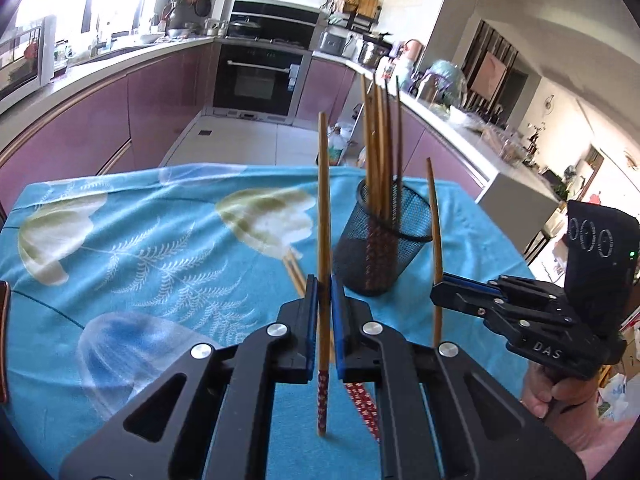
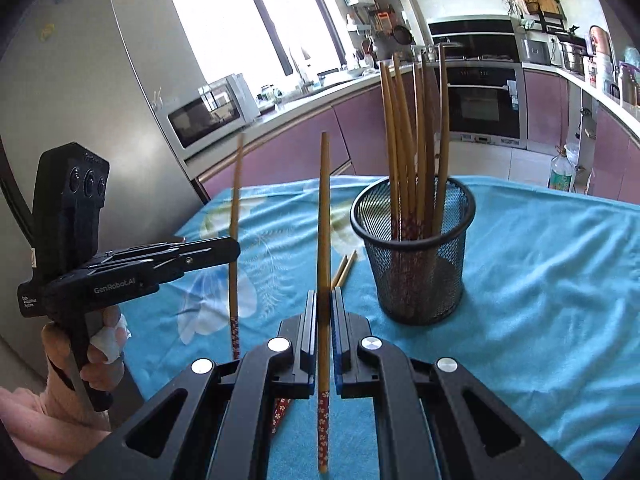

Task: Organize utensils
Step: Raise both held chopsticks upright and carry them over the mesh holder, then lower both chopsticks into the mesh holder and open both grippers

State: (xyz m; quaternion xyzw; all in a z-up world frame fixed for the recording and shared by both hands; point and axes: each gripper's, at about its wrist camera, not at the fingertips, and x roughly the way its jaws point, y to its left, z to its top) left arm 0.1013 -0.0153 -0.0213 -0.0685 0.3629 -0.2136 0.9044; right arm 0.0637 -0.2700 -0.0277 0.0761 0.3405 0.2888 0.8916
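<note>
1. Chopsticks held upright number two: the left gripper has its fingers clamped on one bamboo chopstick, and the right gripper has its fingers clamped on a second chopstick.
2. One black mesh cup stands on the counter's blue floral cloth, holding roughly seven chopsticks.
3. Two more chopsticks lie flat on the cloth, just beside the cup.
</note>
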